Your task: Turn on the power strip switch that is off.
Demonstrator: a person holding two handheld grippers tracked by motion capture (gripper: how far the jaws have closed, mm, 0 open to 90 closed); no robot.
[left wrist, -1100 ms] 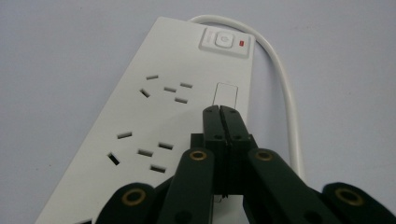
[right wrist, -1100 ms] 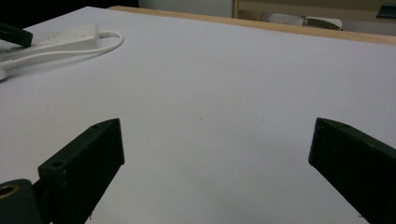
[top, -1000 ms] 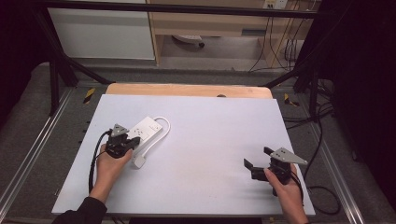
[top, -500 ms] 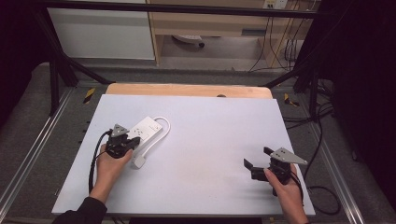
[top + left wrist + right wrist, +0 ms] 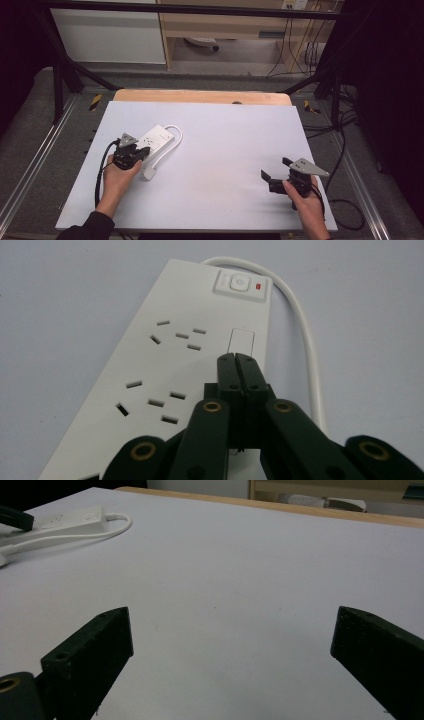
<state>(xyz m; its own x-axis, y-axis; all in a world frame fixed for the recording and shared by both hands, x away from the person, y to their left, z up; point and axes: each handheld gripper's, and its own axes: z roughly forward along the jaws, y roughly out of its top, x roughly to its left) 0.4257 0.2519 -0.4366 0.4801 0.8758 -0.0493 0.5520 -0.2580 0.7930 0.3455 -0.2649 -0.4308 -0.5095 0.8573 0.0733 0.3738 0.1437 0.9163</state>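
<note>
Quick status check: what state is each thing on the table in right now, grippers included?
Power strip: flat on the table, sockets empty, red indicator by the switch.
White cable: looped beside the strip.
Left gripper: shut, empty, tips over the strip.
Right gripper: open, empty, over bare table.

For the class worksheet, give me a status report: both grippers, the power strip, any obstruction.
Left gripper shut, tips over the white plastic power strip. Right gripper open, nothing between jaws. White cable loops beside strip; nothing blocks it.

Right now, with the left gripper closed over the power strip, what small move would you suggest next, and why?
Probably ease the left gripper forward to the switch: its jaws are shut, poised above the power strip, and the button lies just beyond.
</note>
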